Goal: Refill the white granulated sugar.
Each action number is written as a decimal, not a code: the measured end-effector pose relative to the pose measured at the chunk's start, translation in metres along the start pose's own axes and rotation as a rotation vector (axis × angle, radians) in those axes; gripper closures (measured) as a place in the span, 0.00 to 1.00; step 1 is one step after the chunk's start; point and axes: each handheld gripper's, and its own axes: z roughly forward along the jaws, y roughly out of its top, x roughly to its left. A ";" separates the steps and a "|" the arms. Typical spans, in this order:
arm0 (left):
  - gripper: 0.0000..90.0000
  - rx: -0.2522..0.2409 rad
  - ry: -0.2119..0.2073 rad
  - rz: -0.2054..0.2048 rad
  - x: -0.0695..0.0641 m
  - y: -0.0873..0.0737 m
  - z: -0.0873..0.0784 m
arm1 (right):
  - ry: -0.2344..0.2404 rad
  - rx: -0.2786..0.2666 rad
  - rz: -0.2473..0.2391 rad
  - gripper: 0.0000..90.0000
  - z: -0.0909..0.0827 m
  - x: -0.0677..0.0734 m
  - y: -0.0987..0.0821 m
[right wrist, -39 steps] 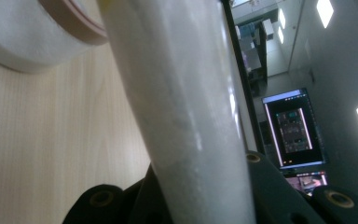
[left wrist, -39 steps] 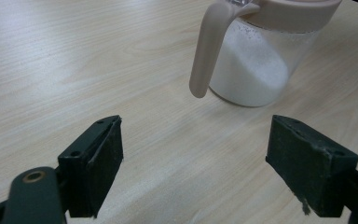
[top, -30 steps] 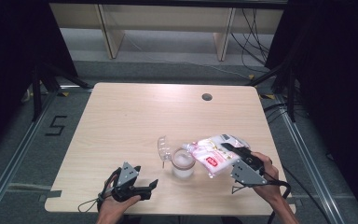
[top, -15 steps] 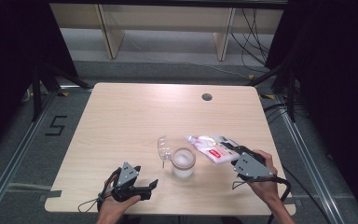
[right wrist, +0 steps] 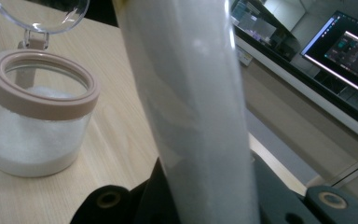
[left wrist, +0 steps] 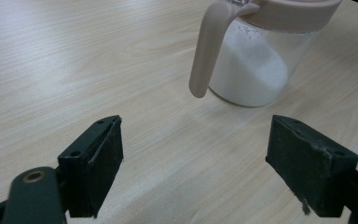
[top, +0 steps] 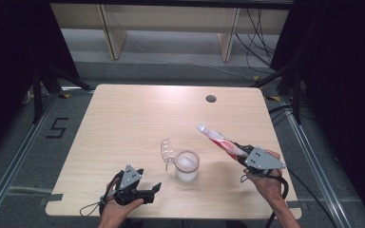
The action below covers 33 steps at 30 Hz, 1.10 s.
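Since a second ago, the right gripper (top: 237, 150) has turned the plastic pouch (top: 217, 138) from lying broad and flat beside the jar to standing edge-on, a narrow white-and-red strip slanting up and away toward the table's far side. Its jaws stay clamped on the pouch's lower end; in the right gripper view the pale pouch (right wrist: 193, 107) rises straight out from between them.

Over the same second the left gripper (top: 148, 191) has kept its place near the table's front edge, resting low on the wooden table (top: 133, 118) with its jaws wide apart and nothing between them. In the left gripper view the two black pads stand well apart, pointing at the jar.

Between the two grippers stands the clear glass jar (top: 187, 165), upright, partly filled with white granules. It has a pinkish rim and handle (left wrist: 205, 49), and its clear hinged lid (top: 166, 148) is swung open on the far left side. The pouch's upper end hangs above the table just beyond and to the right of the jar, apart from it.
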 end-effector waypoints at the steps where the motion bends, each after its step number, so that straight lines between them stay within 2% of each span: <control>1: 0.20 0.000 0.000 0.000 0.000 0.000 0.000 | 0.000 0.000 0.000 0.98 0.000 0.000 0.000; 3: 0.20 0.001 0.000 0.000 0.000 0.000 0.000 | -0.007 -0.011 0.036 0.99 0.000 -0.002 -0.003; 4: 0.20 -0.003 -0.008 -0.016 -0.001 0.000 0.000 | -0.003 -0.013 0.058 0.99 0.001 -0.004 -0.005; 5: 0.20 0.004 -0.013 -0.026 -0.003 -0.001 0.000 | -0.003 -0.013 0.058 0.99 0.001 -0.004 -0.005; 6: 0.20 0.007 -0.003 -0.020 -0.002 0.000 0.000 | -0.005 -0.023 0.087 0.99 0.002 -0.006 -0.008; 9: 0.20 0.000 -0.013 -0.035 -0.003 -0.001 0.001 | -0.010 -0.040 0.131 0.99 0.004 -0.011 -0.015; 10: 0.20 0.000 -0.013 -0.035 -0.003 -0.001 0.001 | -0.010 -0.040 0.131 0.99 0.004 -0.011 -0.015; 13: 0.20 0.000 -0.005 -0.026 -0.002 -0.001 0.001 | -0.022 -0.054 0.188 0.99 0.004 -0.016 -0.022; 14: 0.20 0.003 -0.004 -0.007 -0.001 0.000 0.000 | -0.026 -0.058 0.200 0.99 0.004 -0.018 -0.024; 15: 0.20 0.000 -0.008 -0.033 -0.003 -0.001 0.001 | -0.028 -0.066 0.216 0.99 0.005 -0.020 -0.027; 17: 0.20 0.000 -0.001 -0.024 -0.002 -0.001 0.001 | -0.026 -0.071 0.247 0.99 0.005 -0.024 -0.030; 18: 0.20 0.002 0.002 -0.003 -0.001 0.000 0.001 | -0.037 -0.069 0.246 0.99 0.005 -0.025 -0.032; 19: 0.20 0.004 -0.009 -0.012 -0.002 0.000 0.001 | -0.035 -0.075 0.257 0.99 0.005 -0.026 -0.033; 20: 0.20 0.003 -0.007 -0.008 -0.002 0.000 0.001 | -0.031 -0.074 0.289 0.99 0.005 -0.026 -0.035; 22: 0.20 0.000 -0.001 0.008 0.000 0.000 0.001 | -0.035 -0.077 0.315 0.99 0.004 -0.030 -0.041; 23: 0.20 -0.001 0.003 -0.009 -0.001 0.000 0.001 | -0.043 -0.059 0.334 0.99 0.003 -0.030 -0.042; 25: 0.20 0.002 0.006 -0.003 -0.001 0.000 0.001 | -0.045 -0.062 0.344 0.98 0.004 -0.032 -0.046; 26: 0.20 0.003 0.002 -0.025 -0.002 -0.001 0.001 | -0.061 -0.068 0.365 0.98 0.005 -0.033 -0.048; 27: 0.20 0.001 0.010 -0.006 -0.001 0.000 0.001 | -0.052 -0.062 0.384 0.99 0.004 -0.034 -0.049; 29: 0.20 0.003 0.009 -0.001 -0.001 0.000 0.001 | -0.051 -0.052 0.391 0.98 0.003 -0.035 -0.051; 30: 0.20 0.005 0.014 0.005 0.000 0.000 0.001 | -0.064 -0.067 0.424 0.98 0.003 -0.037 -0.055; 31: 0.20 0.005 0.014 0.005 0.000 0.000 0.001 | -0.064 -0.067 0.424 0.98 0.003 -0.037 -0.055; 32: 0.20 0.006 0.014 0.006 0.000 0.000 0.001 | -0.074 -0.058 0.451 0.98 0.002 -0.036 -0.055; 33: 0.20 0.006 0.014 0.008 0.000 0.000 0.001 | -0.076 -0.055 0.442 0.98 0.002 -0.037 -0.057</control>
